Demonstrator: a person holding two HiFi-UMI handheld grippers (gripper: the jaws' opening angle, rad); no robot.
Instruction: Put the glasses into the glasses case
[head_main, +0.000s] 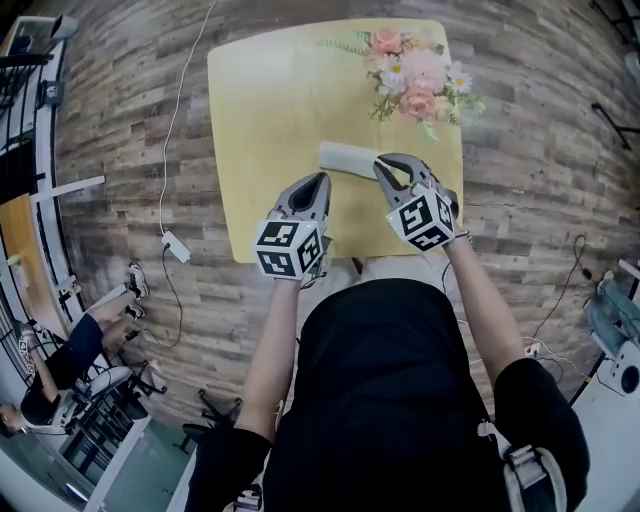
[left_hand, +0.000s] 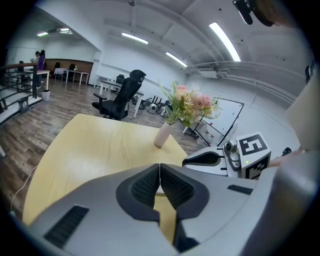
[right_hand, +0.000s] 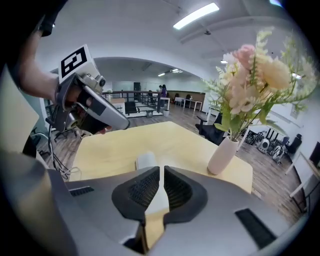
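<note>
Table (head_main: 270, 110): pale yellow wood, mostly bare. No print on it.

Flower vase (right_hand: 222, 155): white, upright at the far right corner. This is the landmark.

Left gripper (left_hand: 159, 167): well to the near-left of the vase, above the table's near edge. Pads are together and hold nothing.

Right gripper (right_hand: 161, 170): near side of the vase. Jaws are almost together with a slim gap, nothing in it.

Glasses case (head_main: 345, 157): a pale oblong lying flat, near-left of the vase, just beyond the right gripper's tips. It looks closed. The glasses show in no view and are probably inside.

Handling, as a judgement: a light, stiff shell with a smooth skin, likely to skid on the wood. Grip across the short width, mid-length.

Writing: none legible on the case. The gripper cubes carry only black-and-white square markers.
</note>
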